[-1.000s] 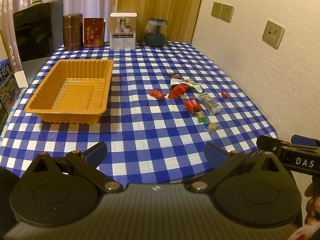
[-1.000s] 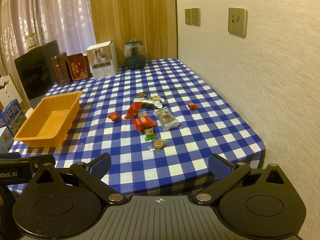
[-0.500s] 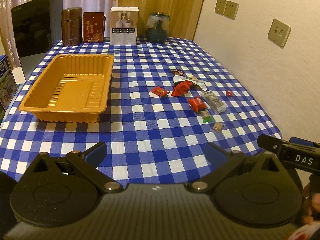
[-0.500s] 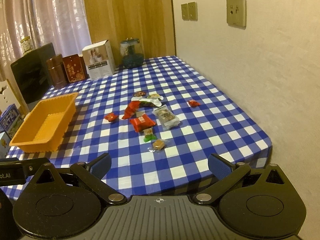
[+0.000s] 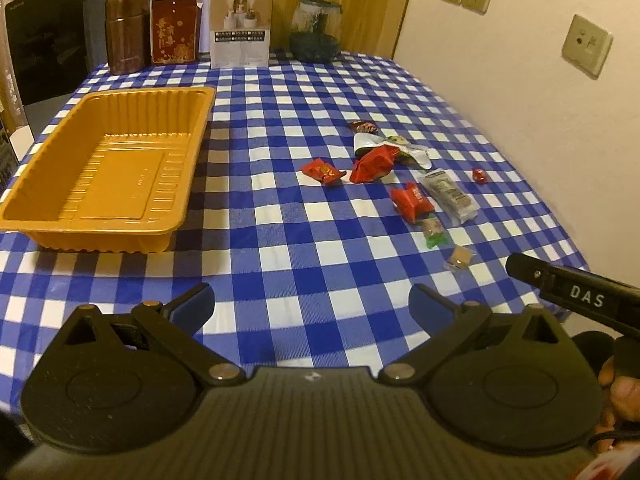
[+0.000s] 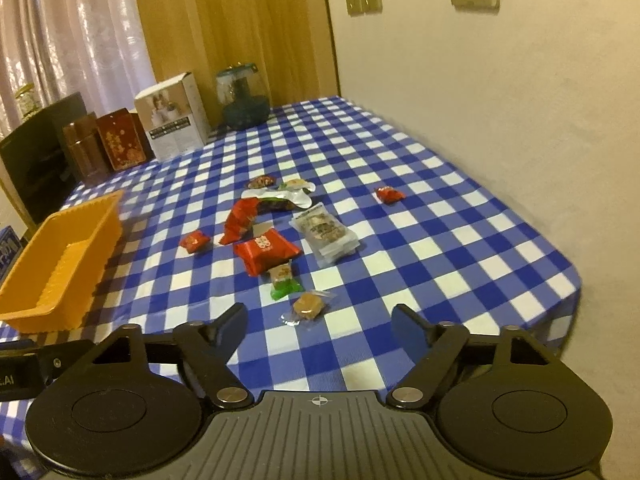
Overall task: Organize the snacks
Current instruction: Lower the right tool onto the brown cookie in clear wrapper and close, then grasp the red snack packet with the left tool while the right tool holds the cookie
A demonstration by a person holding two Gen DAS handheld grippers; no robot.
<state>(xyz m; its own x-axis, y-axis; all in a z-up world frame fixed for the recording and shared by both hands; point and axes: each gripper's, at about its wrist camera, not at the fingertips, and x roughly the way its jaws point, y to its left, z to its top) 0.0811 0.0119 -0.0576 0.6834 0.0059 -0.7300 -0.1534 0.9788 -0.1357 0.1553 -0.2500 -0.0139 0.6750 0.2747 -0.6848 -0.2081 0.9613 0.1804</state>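
Crinkly foil snacks [image 6: 266,254] are lying beside a ribbed orange tray [image 5: 108,168]; right gripper [image 6: 318,326] is narrowing, empty; left gripper [image 5: 310,308] is gaping.

Warm, dim indoor light tints both views yellowish. The orange tray [image 5: 108,160] casts a soft shadow to its right on the checked tablecloth [image 5: 280,264]. Fisheye bending curves the edges and darkens the corners; the right wrist view is slightly soft.

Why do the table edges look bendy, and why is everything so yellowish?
Left wrist view: the fisheye lens bows the checked tablecloth, and warm indoor light tints the wall; the orange tray casts a soft shadow. Right wrist view: same curving, dark corners, slightly blurry snacks.
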